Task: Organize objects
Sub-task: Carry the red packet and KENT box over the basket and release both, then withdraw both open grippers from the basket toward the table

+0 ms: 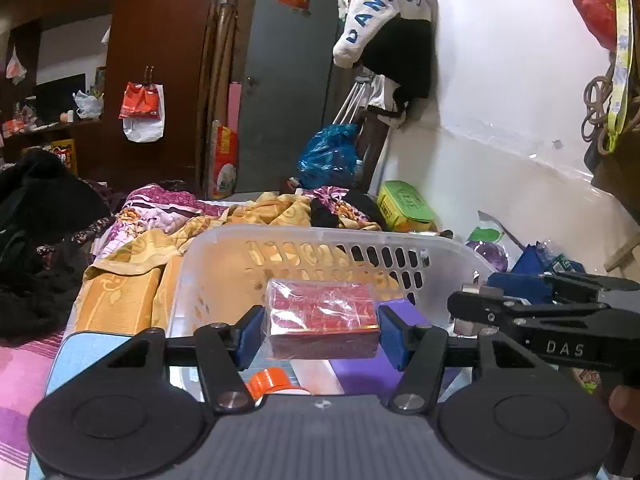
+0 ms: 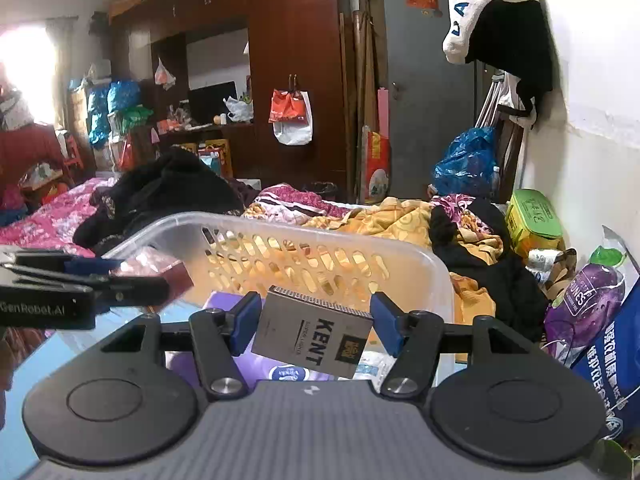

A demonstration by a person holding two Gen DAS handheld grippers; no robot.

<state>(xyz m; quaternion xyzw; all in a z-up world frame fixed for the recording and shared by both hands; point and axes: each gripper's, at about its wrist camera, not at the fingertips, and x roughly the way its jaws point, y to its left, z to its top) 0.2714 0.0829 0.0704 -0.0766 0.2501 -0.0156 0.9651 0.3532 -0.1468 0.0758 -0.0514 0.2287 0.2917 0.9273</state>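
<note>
Two handheld grippers work over a translucent white plastic basket (image 1: 224, 256) with slotted walls, set on a cluttered bed.

In the left wrist view, the left gripper (image 1: 320, 334) has its jaws closed on a red box wrapped in clear cellophane (image 1: 322, 316); a blue pad presses each short end, and the box sits level between them, held just above the basket's near rim and over its inside. Below the box lie a purple pack (image 1: 360, 372) and an orange roll of tape (image 1: 270, 382), which is partly hidden by the gripper body. The right gripper (image 1: 472, 300) shows side-on at the right edge, level with the basket's right wall.

In the right wrist view, the right gripper (image 2: 314, 326) has its jaws closed on a grey Kent cigarette pack (image 2: 312, 334), tilted so its top leans left, with the printed name running sideways. It hangs over the near part of the basket (image 2: 440, 276), above a purple pack (image 2: 280, 368) of tissues. The left gripper (image 2: 120, 280) enters from the left edge, and the red box (image 2: 160, 270) shows at its tip, just inside the basket's left wall.

Behind the basket, a yellow patterned blanket (image 2: 384, 216) and black clothing (image 2: 168, 192) are piled on the bed. A green and yellow box (image 2: 532, 216) stands by the white wall on the right, near a purple snack bag (image 2: 588, 296). Dark wooden wardrobes (image 2: 296, 40) and a grey door (image 2: 424, 80) fill the background
</note>
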